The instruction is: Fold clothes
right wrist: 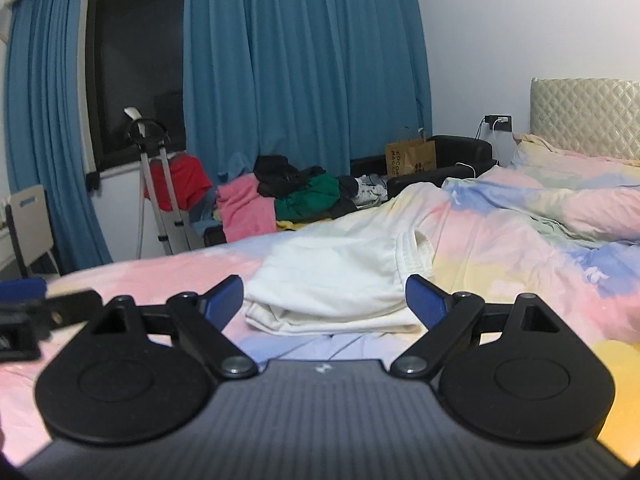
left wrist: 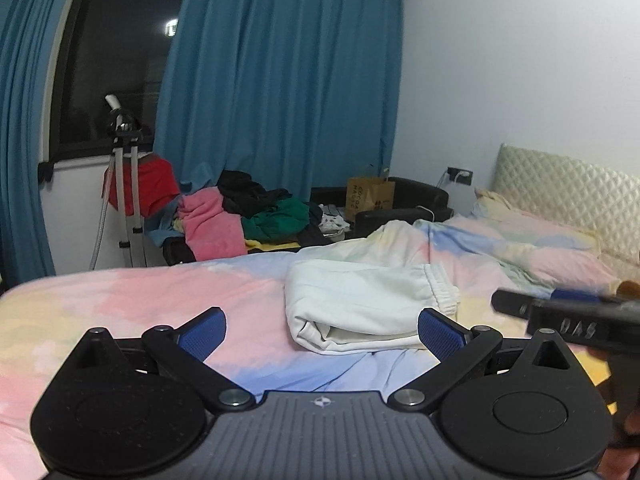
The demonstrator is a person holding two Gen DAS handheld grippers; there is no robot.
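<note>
A white garment with an elastic waistband [left wrist: 360, 304] lies folded on the pastel bed cover [left wrist: 160, 300]; it also shows in the right wrist view [right wrist: 332, 284]. My left gripper [left wrist: 322, 330] is open and empty, held just in front of the garment's near edge. My right gripper [right wrist: 325, 300] is open and empty, also just short of the garment. The right gripper shows blurred at the right edge of the left wrist view [left wrist: 560, 316]. The left gripper shows at the left edge of the right wrist view [right wrist: 36, 312].
A pile of clothes [left wrist: 248, 212] in pink, black and green lies on a black sofa beyond the bed. A garment steamer stand [left wrist: 128, 184] with a red item stands by the window. A paper bag [left wrist: 370, 196], pillows [left wrist: 532, 232] and a quilted headboard [left wrist: 568, 184] are at right.
</note>
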